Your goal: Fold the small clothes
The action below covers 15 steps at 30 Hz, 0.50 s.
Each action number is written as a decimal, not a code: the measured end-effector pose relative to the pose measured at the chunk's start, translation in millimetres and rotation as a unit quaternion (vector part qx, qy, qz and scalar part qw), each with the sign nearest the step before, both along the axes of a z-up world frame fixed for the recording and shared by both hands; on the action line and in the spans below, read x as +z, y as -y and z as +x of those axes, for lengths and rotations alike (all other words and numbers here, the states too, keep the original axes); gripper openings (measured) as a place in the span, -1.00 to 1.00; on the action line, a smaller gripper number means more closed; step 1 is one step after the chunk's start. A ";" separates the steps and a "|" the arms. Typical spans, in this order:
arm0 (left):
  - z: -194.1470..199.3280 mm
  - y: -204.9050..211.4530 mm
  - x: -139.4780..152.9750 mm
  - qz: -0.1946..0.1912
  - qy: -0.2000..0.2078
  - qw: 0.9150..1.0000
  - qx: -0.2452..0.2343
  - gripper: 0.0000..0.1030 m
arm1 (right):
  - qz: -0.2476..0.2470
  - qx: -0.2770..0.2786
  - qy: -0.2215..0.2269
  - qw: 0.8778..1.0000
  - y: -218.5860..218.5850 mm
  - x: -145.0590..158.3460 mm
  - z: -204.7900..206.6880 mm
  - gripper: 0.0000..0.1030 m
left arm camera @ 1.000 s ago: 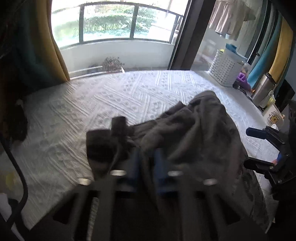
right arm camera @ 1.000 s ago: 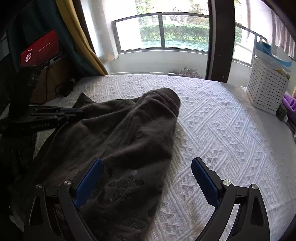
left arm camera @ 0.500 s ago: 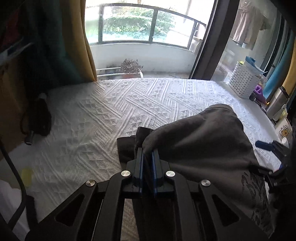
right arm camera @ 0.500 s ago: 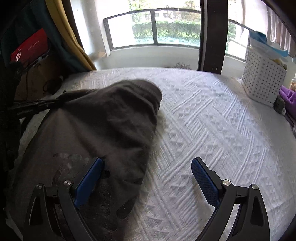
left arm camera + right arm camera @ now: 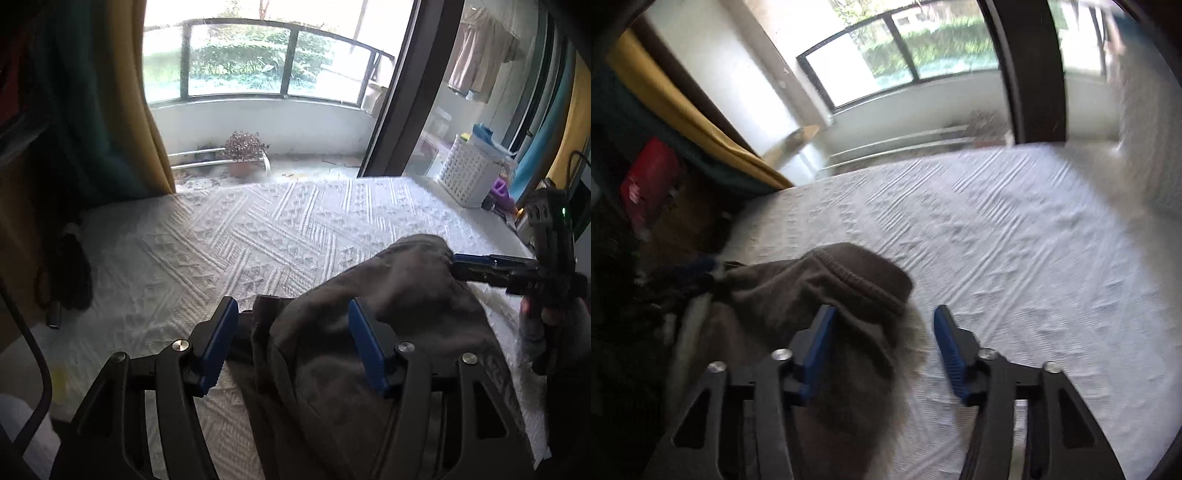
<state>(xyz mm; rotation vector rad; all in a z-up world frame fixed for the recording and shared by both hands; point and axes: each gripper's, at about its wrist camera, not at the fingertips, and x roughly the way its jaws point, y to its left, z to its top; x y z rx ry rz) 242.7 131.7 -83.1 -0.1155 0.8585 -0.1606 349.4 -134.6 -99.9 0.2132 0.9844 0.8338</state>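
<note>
Folding barely started: brown garment [image 5: 369, 332] lumpy on bed [image 5: 258, 229]. Left gripper [image 5: 291, 343] jaws opening, cloth released between; right gripper [image 5: 882, 347] closing around the hem, not pinched yet.

Garment [image 5: 388, 295] lies on the bed [image 5: 258, 236], basket [image 5: 469, 173] behind.

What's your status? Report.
Left gripper opening, off shirt. Right gripper closing over shirt's edge, not clamped. Bed ahead.
</note>
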 end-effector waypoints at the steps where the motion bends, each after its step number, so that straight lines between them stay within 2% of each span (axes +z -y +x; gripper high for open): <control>1: 1.3 0.1 -3.9 0.003 -0.003 1.000 0.001 0.19 | 0.018 0.003 -0.013 1.000 1.0 -1.2 2.8 -0.27; 3: 2.7 1.1 -11.1 0.009 -0.011 1.000 0.001 -0.10 | 0.041 0.008 -0.024 0.999 0.8 -1.4 8.0 -0.39; 6: 3.3 1.9 -20.0 0.019 -0.018 1.000 0.001 -0.12 | 0.046 0.015 -0.021 0.999 -7.6 2.4 14.2 -0.62; 10: 3.9 0.0 -24.1 0.019 -0.019 1.000 0.005 -0.13 | 0.039 0.022 -0.015 0.999 -25.4 4.8 25.5 -0.62; 13: 3.8 -1.9 -25.0 0.027 -0.017 0.999 0.010 -0.14 | 0.007 0.017 -0.002 1.000 -36.5 1.9 35.0 -0.62; 15: 4.7 -3.5 -26.2 0.036 -0.014 0.999 0.019 -0.34 | -0.032 0.014 0.019 0.999 -44.5 0.3 34.8 -0.61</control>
